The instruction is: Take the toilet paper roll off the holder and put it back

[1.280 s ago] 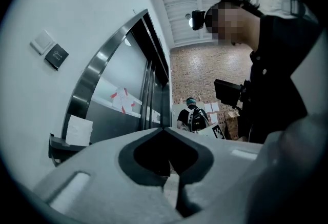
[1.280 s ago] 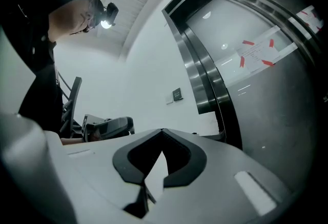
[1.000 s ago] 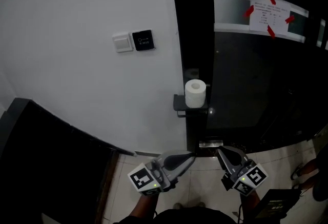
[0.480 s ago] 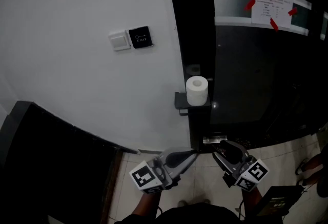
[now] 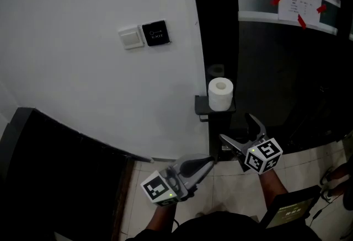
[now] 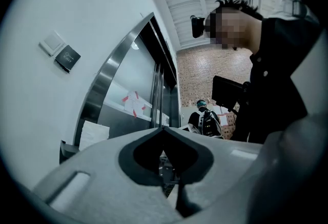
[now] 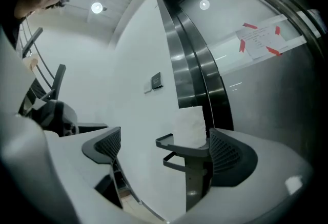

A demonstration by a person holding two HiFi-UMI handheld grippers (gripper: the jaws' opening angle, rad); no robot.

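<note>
On holder [image 5: 202, 106], 1 toilet paper roll [image 5: 220, 94], upright; right gripper [image 5: 238, 128] empty, jaws just opened wide; left gripper [image 5: 207, 162] closed, empty; risk: off-centre approach toppling roll.

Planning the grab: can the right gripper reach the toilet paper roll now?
Probably yes: the right gripper, jaws just opened and empty, faces the toilet paper roll on its holder; nothing stands between.

Taped notice [image 5: 300, 4], wall plate [image 5: 155, 33]: print illegible
</note>
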